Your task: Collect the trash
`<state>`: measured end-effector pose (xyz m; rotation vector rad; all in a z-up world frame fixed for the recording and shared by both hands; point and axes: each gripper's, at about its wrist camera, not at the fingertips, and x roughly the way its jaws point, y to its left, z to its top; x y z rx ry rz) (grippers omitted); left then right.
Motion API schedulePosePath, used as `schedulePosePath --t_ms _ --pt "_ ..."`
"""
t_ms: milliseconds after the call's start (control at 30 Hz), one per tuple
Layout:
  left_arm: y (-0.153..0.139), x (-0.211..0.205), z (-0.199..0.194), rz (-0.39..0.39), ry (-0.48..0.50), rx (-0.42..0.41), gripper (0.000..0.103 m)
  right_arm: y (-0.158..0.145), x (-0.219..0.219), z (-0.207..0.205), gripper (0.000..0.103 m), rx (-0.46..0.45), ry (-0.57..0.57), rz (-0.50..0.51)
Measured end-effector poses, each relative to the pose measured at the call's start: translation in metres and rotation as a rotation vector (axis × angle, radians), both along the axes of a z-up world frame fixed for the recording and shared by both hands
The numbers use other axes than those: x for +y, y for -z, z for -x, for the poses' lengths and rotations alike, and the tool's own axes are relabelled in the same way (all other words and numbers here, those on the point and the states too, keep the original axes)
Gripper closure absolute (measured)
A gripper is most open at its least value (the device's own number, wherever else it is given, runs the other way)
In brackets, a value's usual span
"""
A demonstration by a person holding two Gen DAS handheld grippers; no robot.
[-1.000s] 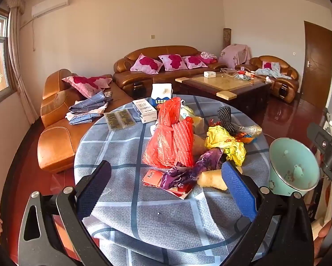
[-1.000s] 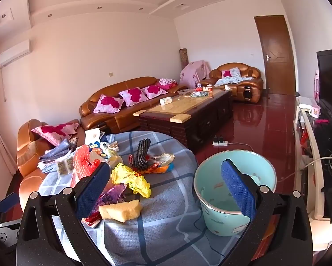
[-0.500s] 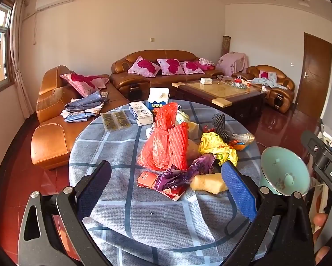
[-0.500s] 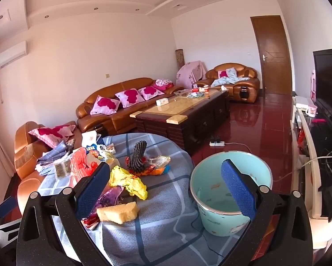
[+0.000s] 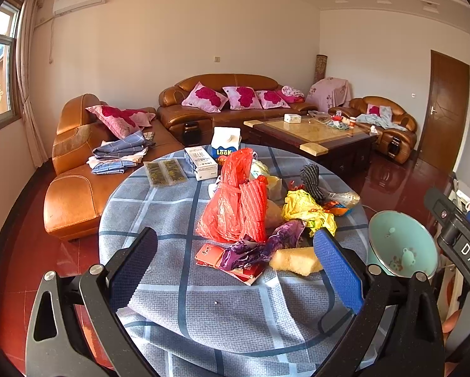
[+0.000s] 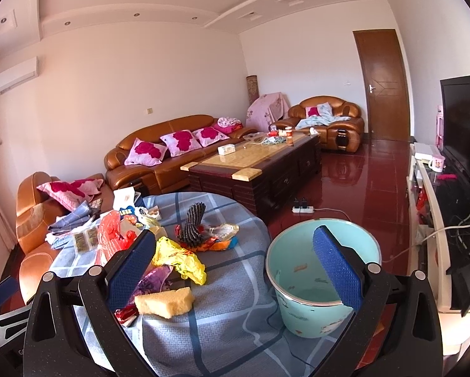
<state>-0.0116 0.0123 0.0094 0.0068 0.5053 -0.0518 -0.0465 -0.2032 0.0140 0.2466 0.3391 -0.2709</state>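
A round table stands in front of the sofas, with a heap of trash at its middle. In the heap, a bag sits behind a wrapper and a sponge lies at the wrapper's right. A carton and box stand at the far edge. The bin stands on the floor just right of the table. The coffee table lies beyond, between the sofas.

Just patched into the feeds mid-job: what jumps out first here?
A heap of trash in the middle of the round table: a red plastic bag standing tallest, a crumpled yellow bag right of it, and a yellow sponge nearest the edge. The pale green bin waits right of the table. Both the left gripper and right gripper hover open, holding nothing.
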Motion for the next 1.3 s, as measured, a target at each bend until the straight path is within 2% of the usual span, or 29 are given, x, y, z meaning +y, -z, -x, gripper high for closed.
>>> schedulePosePath --t_ms 333,500,1300 --pt "-0.0014 0.0001 0.0026 0.001 -0.005 0.005 0.006 0.0028 0.0018 0.0033 0.005 -0.012 -0.005 0.0" --pt "0.0034 -0.0011 0.0011 0.0 0.001 0.004 0.006 0.0015 0.0009 0.0073 0.005 -0.041 0.032 0.018" --pt "0.005 -0.0021 0.0009 0.002 0.0 0.006 0.006 0.0021 0.0068 0.0037 0.005 -0.016 -0.007 0.024"
